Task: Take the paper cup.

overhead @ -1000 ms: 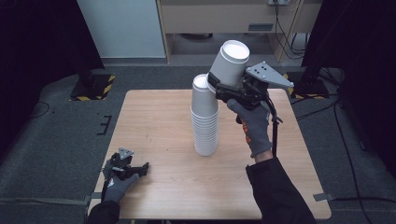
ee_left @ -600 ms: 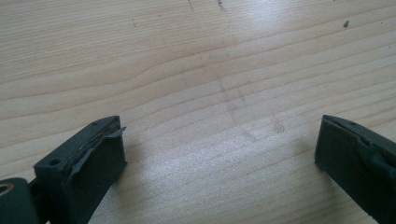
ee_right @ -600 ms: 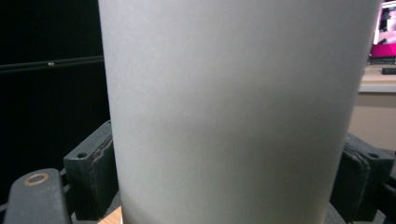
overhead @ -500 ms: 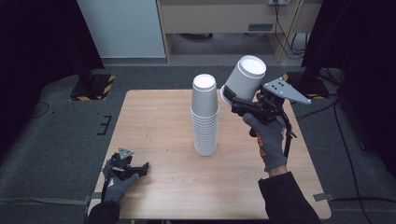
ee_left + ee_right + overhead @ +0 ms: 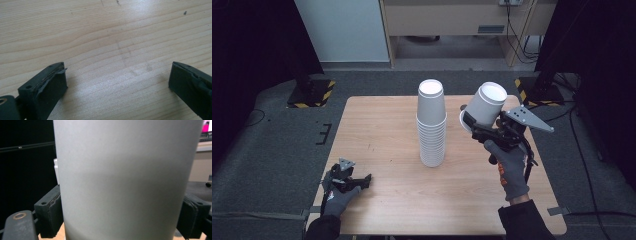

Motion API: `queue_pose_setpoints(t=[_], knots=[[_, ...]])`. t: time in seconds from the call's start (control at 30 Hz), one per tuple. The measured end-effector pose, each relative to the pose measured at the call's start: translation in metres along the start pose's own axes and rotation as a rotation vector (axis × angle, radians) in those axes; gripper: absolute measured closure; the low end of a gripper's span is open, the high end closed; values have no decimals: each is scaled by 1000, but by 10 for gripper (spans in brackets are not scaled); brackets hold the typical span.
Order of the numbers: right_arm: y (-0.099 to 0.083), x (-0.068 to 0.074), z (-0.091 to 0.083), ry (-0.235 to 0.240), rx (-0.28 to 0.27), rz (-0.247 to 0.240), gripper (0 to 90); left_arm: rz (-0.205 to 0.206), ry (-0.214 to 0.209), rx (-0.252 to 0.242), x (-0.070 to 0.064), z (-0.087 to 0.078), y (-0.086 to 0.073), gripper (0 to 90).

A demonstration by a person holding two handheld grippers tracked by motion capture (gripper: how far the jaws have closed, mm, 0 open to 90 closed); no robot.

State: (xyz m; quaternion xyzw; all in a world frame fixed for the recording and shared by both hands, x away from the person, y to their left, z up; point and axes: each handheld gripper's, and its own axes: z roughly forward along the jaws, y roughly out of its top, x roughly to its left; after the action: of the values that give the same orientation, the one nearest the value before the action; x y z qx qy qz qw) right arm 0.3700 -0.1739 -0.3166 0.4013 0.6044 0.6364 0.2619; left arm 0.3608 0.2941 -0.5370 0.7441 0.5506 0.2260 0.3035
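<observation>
**A:** so where's the single paper cup [image 5: 484,107] at? Is the right gripper [image 5: 476,126] actually holding it?

**B:** yeah, the right gripper has it clamped. In the right gripper view the white cup [image 5: 127,180] sits between the two black jaws, one pressed against each side of its wall. From the high view it's up in the air over the right half of the wooden table [image 5: 382,135], upside down and tilted, its flat base pointing up and away from the person, its mouth down by the gripper. It's just to the right of the stack of paper cups [image 5: 431,122], near it but not touching.

**A:** and the stack itself?

**B:** standing upright around the middle of the table, also upside down with the closed bottom on top. All white, nested tight, can't count them properly from here.

**A:** what's the left one doing?

**B:** the left gripper [image 5: 354,181] is down at the near left corner of the table, held in a grey-gloved hand [image 5: 337,196], well apart from the stack. Jaws are spread wide with nothing between them: the left gripper view looks straight onto bare wood grain [image 5: 112,50] with a few faint scuffs, one jaw at each side, low over the surface, though whether they touch it is hard to tell
</observation>
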Motion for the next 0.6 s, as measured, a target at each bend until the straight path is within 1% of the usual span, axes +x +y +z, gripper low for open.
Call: queue_pose_setpoints(t=[0.03,0.07,0.27,0.37,0.4,0.47,0.6], knots=[[-6,-2,-3,-1,10,2,132,0,0,0,0,0,0,6],[-6,-2,-3,-1,10,2,132,0,0,0,0,0,0,6],[-24,-7,-12,0,27,24,132,0,0,0,0,0,0,5],[-33,-10,-17,1,41,35,132,0,0,0,0,0,0,5],[-41,-12,-21,1,50,47,132,1,-1,1,0,0,0,1],[-44,-13,-22,1,52,50,132,2,-2,3,0,0,0,0],[-57,-18,-27,-4,73,68,132,3,-3,5,0,0,0,0]])
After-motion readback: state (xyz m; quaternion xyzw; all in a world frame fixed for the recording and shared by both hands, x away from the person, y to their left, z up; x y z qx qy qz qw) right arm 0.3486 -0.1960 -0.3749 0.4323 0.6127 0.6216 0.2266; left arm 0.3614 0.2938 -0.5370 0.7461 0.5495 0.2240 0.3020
